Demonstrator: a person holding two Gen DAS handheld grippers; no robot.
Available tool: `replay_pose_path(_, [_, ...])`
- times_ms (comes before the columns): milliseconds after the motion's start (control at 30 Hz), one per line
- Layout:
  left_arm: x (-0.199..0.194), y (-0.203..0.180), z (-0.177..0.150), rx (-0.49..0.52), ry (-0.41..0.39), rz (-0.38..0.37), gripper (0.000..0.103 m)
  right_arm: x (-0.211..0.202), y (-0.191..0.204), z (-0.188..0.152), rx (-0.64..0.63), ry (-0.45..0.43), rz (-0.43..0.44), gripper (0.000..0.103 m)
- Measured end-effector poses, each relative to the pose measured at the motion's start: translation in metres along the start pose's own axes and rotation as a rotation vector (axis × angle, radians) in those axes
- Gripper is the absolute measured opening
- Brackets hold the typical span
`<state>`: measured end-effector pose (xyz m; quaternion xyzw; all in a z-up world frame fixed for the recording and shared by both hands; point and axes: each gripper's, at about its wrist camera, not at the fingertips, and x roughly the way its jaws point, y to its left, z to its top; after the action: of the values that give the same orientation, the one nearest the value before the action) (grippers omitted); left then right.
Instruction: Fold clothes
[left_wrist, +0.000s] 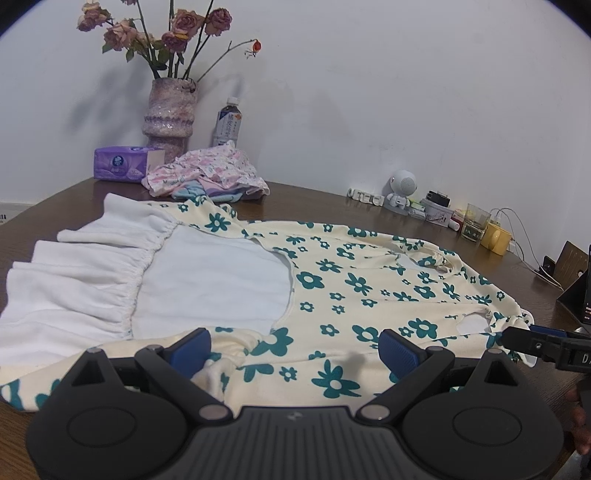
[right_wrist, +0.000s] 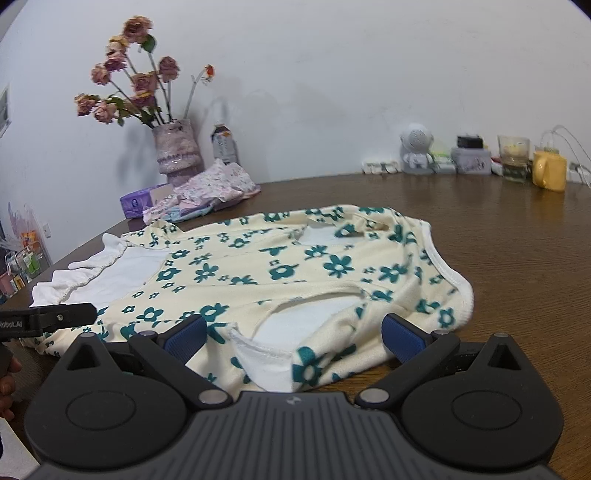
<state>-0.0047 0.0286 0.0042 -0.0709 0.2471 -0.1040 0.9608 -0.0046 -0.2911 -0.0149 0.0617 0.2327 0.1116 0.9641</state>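
The left hand-held gripper (left_wrist: 295, 345) is spread wide over the near hem of the flowered garment (left_wrist: 369, 280); the right hand-held gripper (right_wrist: 293, 334) is likewise spread, straddling a folded corner. The garment lies flat mid-table (right_wrist: 517, 258), white ruffle toward nine o'clock. It looks soft, light and floppy, so pinching seams or the hem should hold best. Bare wood lies open at three o'clock; a clothes pile (left_wrist: 207, 173) and vase (left_wrist: 170, 114) crowd eleven o'clock.

Soft cloth dress (left_wrist: 369, 288), glossy wooden table (right_wrist: 517, 236)
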Motion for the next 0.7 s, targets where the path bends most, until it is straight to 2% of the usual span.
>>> replay_pose_path(200, [-0.015,0.006,0.004,0.064,0.001,0.04,0.097,-0.029,-0.024,-0.003,-0.002,-0.011,-0.043,0.103])
replay_pose_path(300, [-0.02,0.011,0.007,0.107,0.021,0.05,0.097,-0.038,-0.026,-0.005,-0.069,0.023,-0.061,0.103])
replay_pose_path(467, [-0.026,0.008,0.009,0.236,0.045,0.047,0.097,-0.042,-0.009,0.002,-0.201,0.031,-0.069,0.099])
replay_pose_path(533, [-0.026,0.007,0.009,0.275,0.055,0.05,0.095,-0.041,0.001,0.008,-0.226,0.021,-0.032,0.086])
replay_pose_path(633, [-0.025,0.009,0.009,0.3,0.083,0.038,0.085,-0.03,0.019,0.018,-0.268,0.031,0.041,0.071])
replay_pose_path(700, [-0.025,0.013,0.009,0.303,0.092,0.037,0.085,-0.021,0.029,0.023,-0.288,0.054,0.092,0.067])
